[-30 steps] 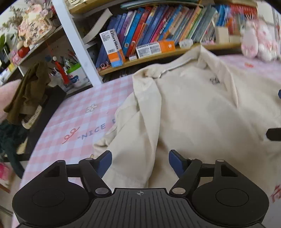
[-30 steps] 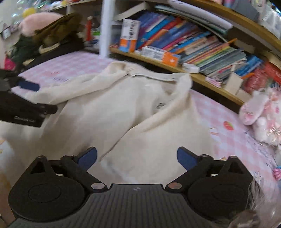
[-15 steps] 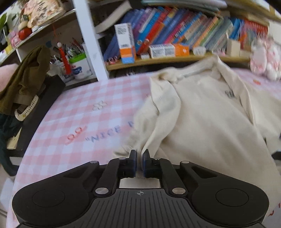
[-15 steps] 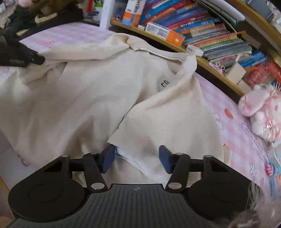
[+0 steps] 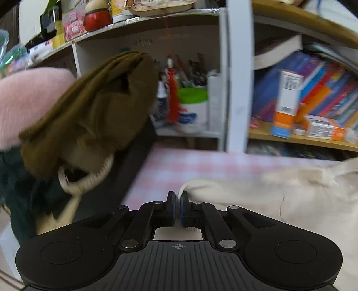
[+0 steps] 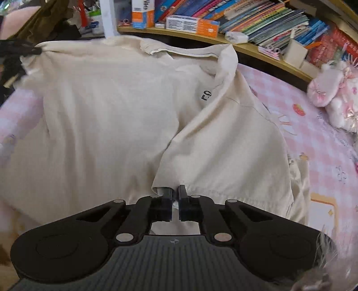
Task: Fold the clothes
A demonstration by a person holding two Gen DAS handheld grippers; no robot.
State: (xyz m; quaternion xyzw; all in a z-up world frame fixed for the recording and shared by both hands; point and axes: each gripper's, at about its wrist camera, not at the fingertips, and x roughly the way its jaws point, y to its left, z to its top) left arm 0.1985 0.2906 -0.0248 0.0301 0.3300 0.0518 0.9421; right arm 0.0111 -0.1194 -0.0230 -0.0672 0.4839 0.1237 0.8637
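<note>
A cream collared shirt lies spread on the pink checked tablecloth, collar toward the bookshelf. My right gripper is shut on the hem of its right sleeve, which lies folded over the body. My left gripper is shut on the left sleeve edge of the shirt and holds it stretched out to the left; this gripper also shows at the far left of the right wrist view.
A bookshelf with books and boxes runs along the table's far edge. A pile of brown, pink and dark clothes sits at the left on a dark chair. A pink plush toy lies at the right.
My right gripper closed on the sleeve hem. My left gripper, shut on the left sleeve, pulled it out to the left toward the clothes pile, spreading the shirt.
</note>
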